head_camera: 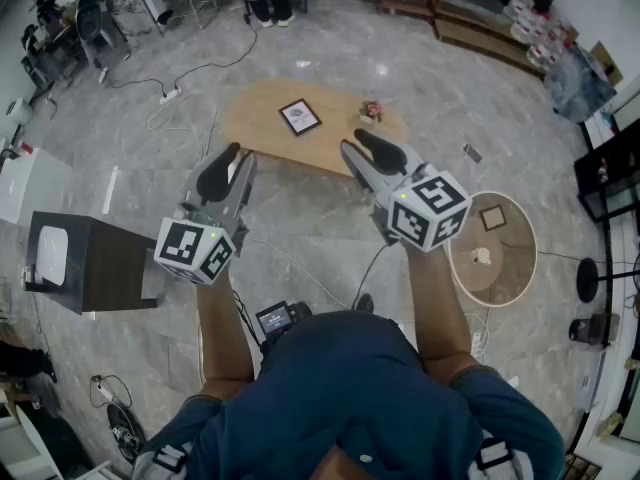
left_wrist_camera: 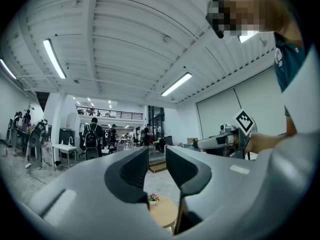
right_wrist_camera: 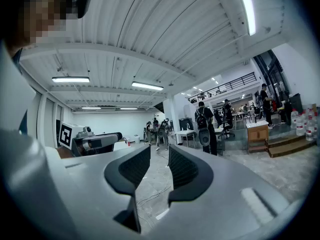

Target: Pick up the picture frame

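left gripper (head_camera: 225, 160) and right gripper (head_camera: 362, 148) hovered short of the low wooden table (head_camera: 250, 133), both empty, jaws a narrow gap apart. the picture frame (head_camera: 299, 117) lay flat mid-table, with a small flower pot (head_camera: 372, 111) near it.

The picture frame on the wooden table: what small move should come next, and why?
Probably step closer and lower the grippers toward the picture frame. It lies flat on the wooden table, well ahead of both. The left gripper and the right gripper are open and empty, held over the floor short of the table.
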The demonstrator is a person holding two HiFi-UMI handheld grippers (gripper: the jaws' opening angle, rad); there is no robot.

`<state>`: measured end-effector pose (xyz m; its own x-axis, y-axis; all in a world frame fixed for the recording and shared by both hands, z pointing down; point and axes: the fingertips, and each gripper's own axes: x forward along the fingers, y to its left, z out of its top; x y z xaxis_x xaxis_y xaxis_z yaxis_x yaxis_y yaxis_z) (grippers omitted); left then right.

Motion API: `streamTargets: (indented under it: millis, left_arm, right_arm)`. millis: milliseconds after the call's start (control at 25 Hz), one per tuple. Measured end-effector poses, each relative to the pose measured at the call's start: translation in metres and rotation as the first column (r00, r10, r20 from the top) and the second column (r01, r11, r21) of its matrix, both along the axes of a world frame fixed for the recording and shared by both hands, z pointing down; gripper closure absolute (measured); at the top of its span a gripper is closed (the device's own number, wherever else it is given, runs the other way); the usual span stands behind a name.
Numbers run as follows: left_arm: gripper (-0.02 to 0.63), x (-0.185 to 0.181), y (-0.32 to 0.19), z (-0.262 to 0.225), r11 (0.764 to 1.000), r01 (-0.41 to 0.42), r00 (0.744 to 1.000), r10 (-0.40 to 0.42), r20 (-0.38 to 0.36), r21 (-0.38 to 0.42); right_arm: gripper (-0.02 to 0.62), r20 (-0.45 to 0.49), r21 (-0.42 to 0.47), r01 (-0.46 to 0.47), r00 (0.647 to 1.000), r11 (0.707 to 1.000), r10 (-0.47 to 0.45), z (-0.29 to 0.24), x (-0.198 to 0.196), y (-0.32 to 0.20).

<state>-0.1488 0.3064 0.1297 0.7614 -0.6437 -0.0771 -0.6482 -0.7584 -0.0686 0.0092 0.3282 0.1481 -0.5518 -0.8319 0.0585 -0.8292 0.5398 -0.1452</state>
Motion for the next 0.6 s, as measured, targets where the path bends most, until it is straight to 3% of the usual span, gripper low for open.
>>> streamTargets:
  millis: [600]
  left_arm:
    - [0.502, -0.041, -0.016, 0.005, 0.999, -0.032, 0.999, 0.032, 0.0, -0.005]
  right_arm:
    - [0.486, 0.012, -0.009, -0.049, 0.999, 0.999, 0.049, 0.004, -0.038, -0.01]
